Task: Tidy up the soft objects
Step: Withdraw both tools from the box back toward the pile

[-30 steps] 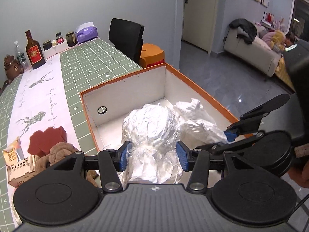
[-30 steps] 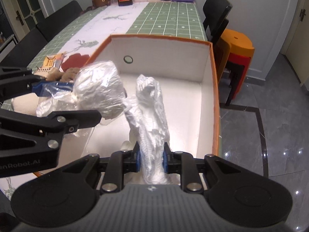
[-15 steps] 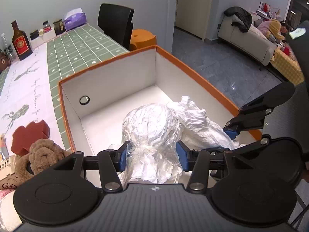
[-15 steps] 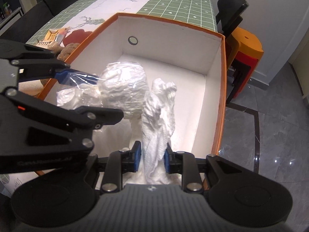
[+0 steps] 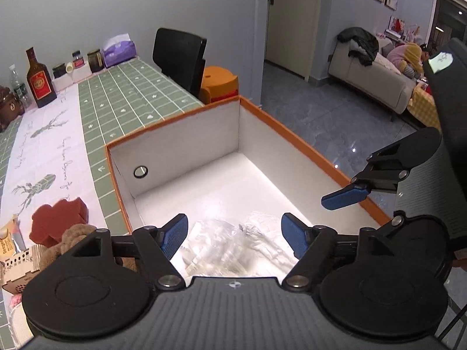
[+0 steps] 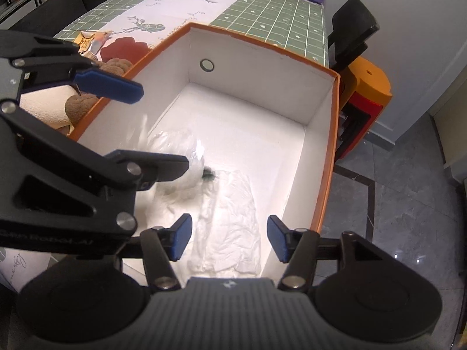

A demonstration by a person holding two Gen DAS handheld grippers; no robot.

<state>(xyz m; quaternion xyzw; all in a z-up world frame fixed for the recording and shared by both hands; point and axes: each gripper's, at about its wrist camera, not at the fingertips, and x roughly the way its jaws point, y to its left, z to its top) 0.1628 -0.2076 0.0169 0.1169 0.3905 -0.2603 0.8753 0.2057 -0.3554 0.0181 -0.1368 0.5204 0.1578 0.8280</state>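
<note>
An orange-rimmed white box stands on the table. A plastic-wrapped white bundle and a crumpled white cloth lie on its floor, blurred. My left gripper is open and empty above the bundle. My right gripper is open and empty above the cloth. Each gripper's blue pads show in the other's view, the right one's and the left one's.
A dark red sponge, a brown plush and a small wooden box lie left of the white box. Bottles and jars and a purple tissue pack stand at the far end. A black chair and orange stool stand beside the table.
Both grippers opened and let go. The wrapped bundle and the white cloth dropped onto the box floor. Both grippers rose slightly.
</note>
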